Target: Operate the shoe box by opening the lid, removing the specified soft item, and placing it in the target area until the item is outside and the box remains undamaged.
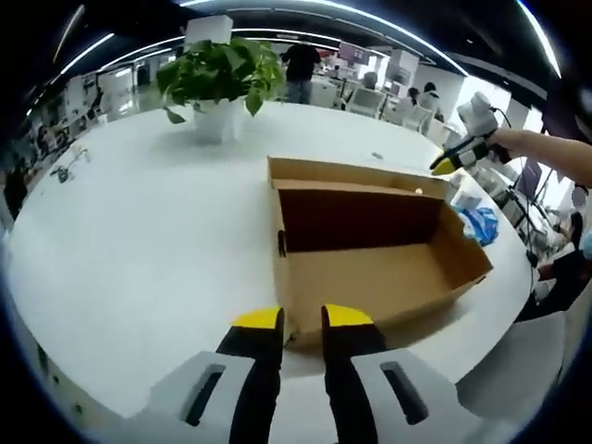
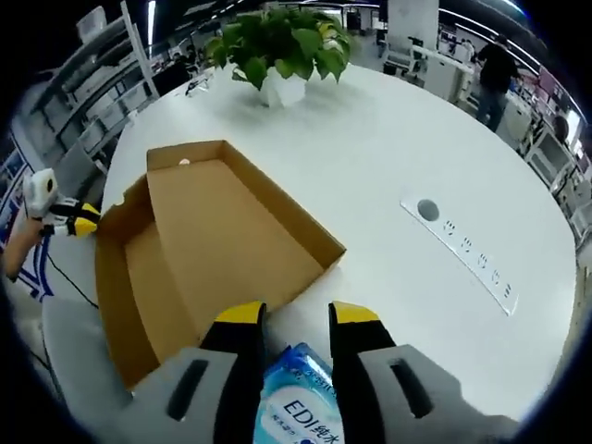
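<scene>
Right gripper view: right gripper [image 2: 285, 319] grasps a blue-and-white soft pack [image 2: 301, 402] printed "EDI", jaws clamped on either side of it at 6 o'clock. The pack sits outside the shoe box [image 2: 213, 250], just beside its near edge, over the white table [image 2: 416, 129], so I judge the item is out and is being carried to its drop spot. The box lies open at 10 o'clock, its inside bare cardboard with nothing left in it. A potted plant [image 2: 282, 46] stands at 12 o'clock, well apart from the box.

Left gripper view: left gripper [image 1: 302, 319] holds nothing, jaws close together with a thin gap, tips just beside the box's near wall, likely parked to steady the box if it shifts. The same empty box [image 1: 370, 250] fills centre, lid flap folded back at the far side, walls looking intact. The right gripper [image 1: 462, 157] shows at 2 o'clock past the box's far corner, something blue [image 1: 481, 222] below it.
</scene>
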Available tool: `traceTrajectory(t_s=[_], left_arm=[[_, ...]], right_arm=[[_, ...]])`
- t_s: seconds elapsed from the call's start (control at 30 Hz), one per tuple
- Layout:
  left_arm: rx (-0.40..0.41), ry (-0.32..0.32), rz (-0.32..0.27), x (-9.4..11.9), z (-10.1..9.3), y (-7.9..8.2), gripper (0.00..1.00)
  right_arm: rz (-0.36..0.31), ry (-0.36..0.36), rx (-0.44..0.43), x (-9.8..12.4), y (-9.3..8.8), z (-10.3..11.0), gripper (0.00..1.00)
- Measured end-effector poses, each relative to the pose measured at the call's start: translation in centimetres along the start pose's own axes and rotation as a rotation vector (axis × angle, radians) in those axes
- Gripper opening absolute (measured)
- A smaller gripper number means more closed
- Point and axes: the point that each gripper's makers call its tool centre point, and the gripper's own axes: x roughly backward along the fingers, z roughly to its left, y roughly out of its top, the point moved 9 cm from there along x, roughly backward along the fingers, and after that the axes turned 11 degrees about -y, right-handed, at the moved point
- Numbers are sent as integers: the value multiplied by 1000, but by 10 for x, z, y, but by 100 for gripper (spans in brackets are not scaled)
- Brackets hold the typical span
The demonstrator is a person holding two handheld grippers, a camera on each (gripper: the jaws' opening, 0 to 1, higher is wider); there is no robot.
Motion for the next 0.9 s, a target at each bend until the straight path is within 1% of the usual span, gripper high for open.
traceTrajectory(t_s=[0.13, 0.23, 0.27, 0.37, 0.5, 0.67, 0.7, 0.73, 0.77, 0.9], left_arm=[[28, 7, 6, -3, 3, 0, 6], [18, 29, 18, -3, 6, -1, 2], [35, 20, 16, -4, 6, -1, 2], [40, 11, 16, -3, 6, -2, 2], [64, 1, 4, -3, 8, -4, 1], [43, -7, -4, -3, 8, -5, 1], [38, -8, -5, -3, 8, -6, 1], [36, -9, -6, -3, 9, -6, 1], [31, -12, -8, -3, 9, -6, 1], [12, -25, -11, -3, 11, -7, 1]], right_arm=[[-11, -16, -35, -8, 1, 1, 23], [-19, -30, -100, -14, 3, 0, 24], [-22, -33, -116, -16, 3, 0, 23], [-24, -52, -195, -24, 3, 0, 21], [-8, -64, -270, -33, 0, 2, 19], [34, -67, -335, -40, -4, 6, 13], [47, -45, -405, -41, -4, 10, 10], [53, -40, -442, -42, -4, 11, 10], [55, -52, -448, -42, -5, 10, 10], [52, -91, -383, -40, -5, 13, 8]])
